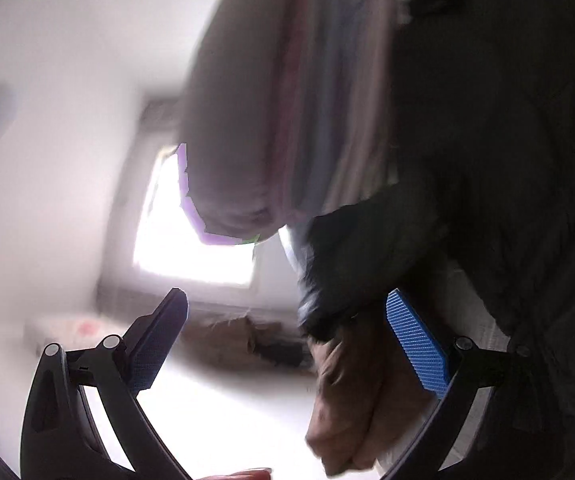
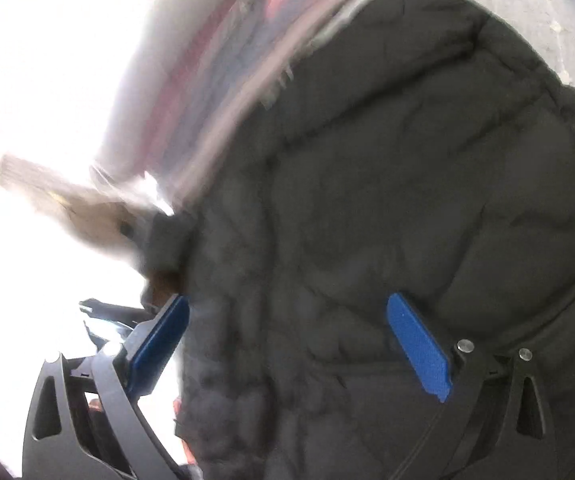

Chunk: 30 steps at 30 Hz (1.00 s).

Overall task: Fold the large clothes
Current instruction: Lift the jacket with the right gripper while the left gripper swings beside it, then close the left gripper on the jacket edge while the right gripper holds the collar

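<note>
A black quilted puffer jacket [image 2: 387, 184] fills the middle and right of the right wrist view. My right gripper [image 2: 289, 297] is open, its blue pads [image 2: 419, 348] spread wide in front of the jacket; no grip on the fabric shows. In the blurred left wrist view the same jacket [image 1: 507, 140] hangs at the right. My left gripper [image 1: 287, 292] is open too, with nothing pinched. A person's hand [image 1: 351, 400] comes out of a dark sleeve [image 1: 351, 264] beyond its right finger.
A person in a striped pink and blue top [image 1: 319, 92] leans in close above the grippers. A bright window [image 1: 191, 240] and white wall lie behind. A hand [image 2: 99, 216] with a dark cuff reaches in at the left of the right wrist view.
</note>
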Available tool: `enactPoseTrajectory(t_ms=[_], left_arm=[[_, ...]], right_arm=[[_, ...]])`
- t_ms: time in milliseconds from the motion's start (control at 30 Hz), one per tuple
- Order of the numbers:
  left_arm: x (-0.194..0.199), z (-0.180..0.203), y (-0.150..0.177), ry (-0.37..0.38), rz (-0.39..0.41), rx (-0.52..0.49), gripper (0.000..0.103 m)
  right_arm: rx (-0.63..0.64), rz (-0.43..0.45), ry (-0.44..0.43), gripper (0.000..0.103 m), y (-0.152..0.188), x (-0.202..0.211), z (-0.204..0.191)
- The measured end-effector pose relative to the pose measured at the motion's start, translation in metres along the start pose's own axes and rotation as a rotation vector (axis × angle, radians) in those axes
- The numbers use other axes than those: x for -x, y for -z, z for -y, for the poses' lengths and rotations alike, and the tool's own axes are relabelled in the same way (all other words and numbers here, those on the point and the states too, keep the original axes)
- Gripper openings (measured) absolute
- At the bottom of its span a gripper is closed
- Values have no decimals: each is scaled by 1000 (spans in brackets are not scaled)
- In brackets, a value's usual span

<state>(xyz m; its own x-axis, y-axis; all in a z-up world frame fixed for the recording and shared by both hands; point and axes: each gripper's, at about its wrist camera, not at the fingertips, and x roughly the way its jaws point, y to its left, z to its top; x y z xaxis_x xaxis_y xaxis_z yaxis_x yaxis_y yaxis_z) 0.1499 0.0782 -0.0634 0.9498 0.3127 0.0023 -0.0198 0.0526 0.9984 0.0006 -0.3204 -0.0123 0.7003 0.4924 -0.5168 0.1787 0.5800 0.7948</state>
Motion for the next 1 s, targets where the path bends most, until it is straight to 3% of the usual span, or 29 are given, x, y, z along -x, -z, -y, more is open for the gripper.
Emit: enactPoseTrajectory(t_ms=[67, 267, 400, 467, 533, 567, 600, 633, 667, 800, 867, 1000], left_arm=[[-8, 9, 2, 33, 13, -54, 96], [-31, 29, -5, -11, 72, -132, 96], [-46, 46, -18, 78, 121, -190, 96], [-53, 55, -25, 60, 145, -225, 96], [-61, 55, -34, 53, 153, -210, 96], [-60, 50, -35, 61, 157, -189, 90], [-60, 45, -37, 85, 159, -160, 59], [-64, 39, -40, 110, 135, -129, 41], [-70, 28, -44, 139, 80, -75, 8], [-102, -11, -46, 271, -56, 159, 3], [-120, -41, -36, 355, -119, 327, 3], [-156, -117, 10, 435, -213, 714, 2]], right_arm=[[19, 12, -17, 96, -1, 4, -5], [16, -61, -66, 96, 1, -19, -10], [17, -81, -79, 96, 3, -24, -10], [19, -81, -86, 96, 5, -21, -11], [16, -81, -90, 96, 4, -19, -10], [15, -84, -91, 96, 4, -20, -9], [15, -87, -90, 96, 5, -20, -9], [13, -87, -90, 96, 4, -20, -8], [12, -91, -90, 96, 4, -21, -8], [11, -99, -88, 96, 5, -29, -8], [19, -102, -82, 96, 5, -32, -9], [20, -112, -70, 96, 6, -36, -9]])
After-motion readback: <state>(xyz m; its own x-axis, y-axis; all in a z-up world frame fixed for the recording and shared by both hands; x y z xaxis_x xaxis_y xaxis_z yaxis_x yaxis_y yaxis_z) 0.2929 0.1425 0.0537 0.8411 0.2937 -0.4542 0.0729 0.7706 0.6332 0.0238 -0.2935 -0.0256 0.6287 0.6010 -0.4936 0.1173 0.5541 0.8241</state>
